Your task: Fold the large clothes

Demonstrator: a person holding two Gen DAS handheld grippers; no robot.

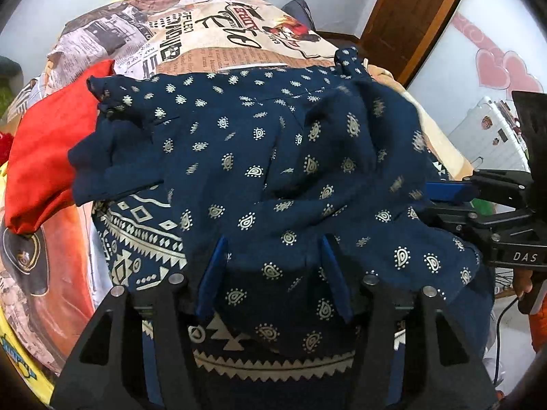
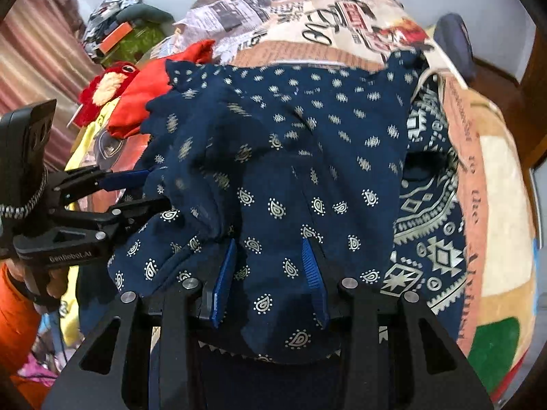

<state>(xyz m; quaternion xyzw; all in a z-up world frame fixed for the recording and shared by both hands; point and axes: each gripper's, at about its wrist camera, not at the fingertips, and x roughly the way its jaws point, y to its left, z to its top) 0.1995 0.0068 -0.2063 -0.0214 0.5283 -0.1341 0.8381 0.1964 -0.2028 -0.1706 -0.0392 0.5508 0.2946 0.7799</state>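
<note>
A large navy garment with a white paisley print (image 1: pixel 259 157) lies spread over the bed; it also shows in the right wrist view (image 2: pixel 307 143). Its geometric-patterned border (image 1: pixel 143 232) shows underneath, and at the right in the right wrist view (image 2: pixel 430 239). My left gripper (image 1: pixel 273 246) has its blue fingers apart with the near edge of the garment bunched between them. My right gripper (image 2: pixel 270 249) stands the same way on the near edge. Each gripper shows in the other's view, the right one (image 1: pixel 444 201) and the left one (image 2: pixel 143 188), at the cloth's side.
A red cloth (image 1: pixel 51 157) and a red plush toy (image 2: pixel 109 82) lie left of the garment. The bed cover (image 1: pixel 218 34) has a newspaper print. A wooden door frame (image 1: pixel 403 17) and a white suitcase (image 1: pixel 489 133) stand at the right.
</note>
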